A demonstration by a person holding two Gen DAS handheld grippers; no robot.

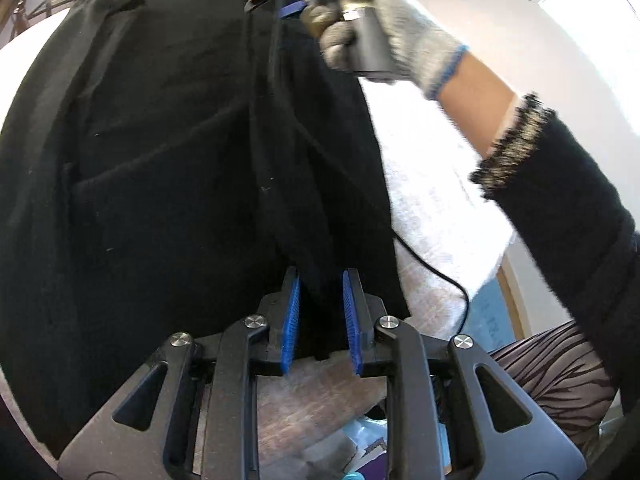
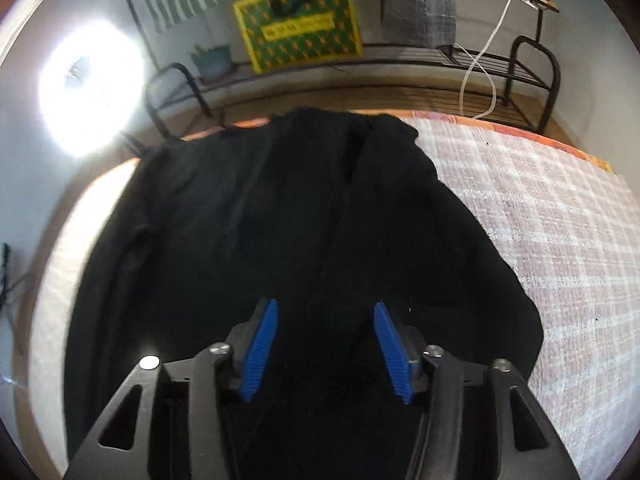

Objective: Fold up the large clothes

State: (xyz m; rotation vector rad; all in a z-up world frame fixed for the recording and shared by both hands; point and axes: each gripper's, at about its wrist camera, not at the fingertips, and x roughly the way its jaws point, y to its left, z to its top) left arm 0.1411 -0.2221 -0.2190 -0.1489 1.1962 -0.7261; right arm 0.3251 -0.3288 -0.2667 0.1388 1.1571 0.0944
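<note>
A large black garment lies spread on a bed under a white checked bedspread. In the left wrist view a raised fold of the same garment runs up between the blue pads of my left gripper, which is shut on it at the near edge. My right gripper hangs over the garment's near part, its jaws open with only flat cloth below them. A grey-gloved hand holds that gripper's handle above the garment's far end.
A black cable trails from the gloved hand across the bedspread. Beyond the bed stands a black metal rack with a yellow-green box, a potted plant and a white cord. A bright lamp glares at left.
</note>
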